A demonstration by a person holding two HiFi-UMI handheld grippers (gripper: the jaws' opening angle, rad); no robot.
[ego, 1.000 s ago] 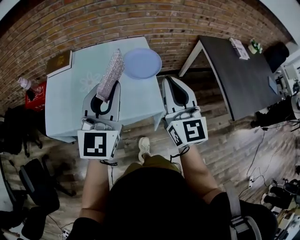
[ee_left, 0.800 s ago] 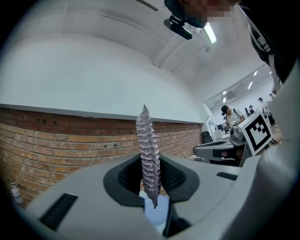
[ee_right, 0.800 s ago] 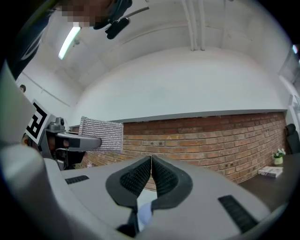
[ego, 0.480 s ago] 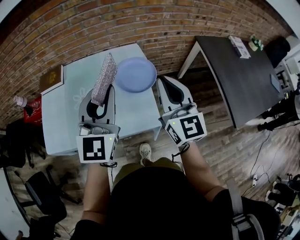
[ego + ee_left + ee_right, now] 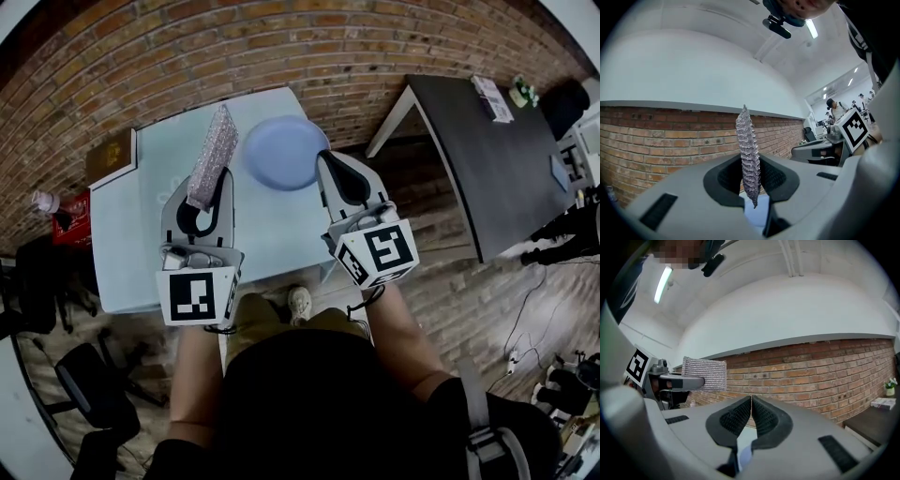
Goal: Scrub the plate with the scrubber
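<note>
The silvery mesh scrubber [image 5: 211, 155] stands on edge between my left gripper's [image 5: 214, 183] jaws, which are shut on it, above the pale blue table [image 5: 141, 225]. In the left gripper view the scrubber [image 5: 749, 159] rises edge-on out of that gripper [image 5: 751, 171]. The round light-blue plate [image 5: 281, 153] lies flat at the table's far right corner, just right of the scrubber. My right gripper [image 5: 330, 164] sits at the plate's right rim with its jaws shut and nothing seen between them [image 5: 751, 401]. The right gripper view shows the scrubber [image 5: 704, 374] broadside at left.
A brown box [image 5: 111, 155] lies on the table's far left corner. A dark desk [image 5: 487, 159] stands to the right across a gap of wooden floor. A brick wall [image 5: 309, 47] runs behind. Black chairs [image 5: 84, 394] and a bottle [image 5: 42, 202] are at left.
The head view has shifted a little. My right gripper's tip has come up against the plate's right rim. The left gripper keeps hold of the scrubber beside the plate.
</note>
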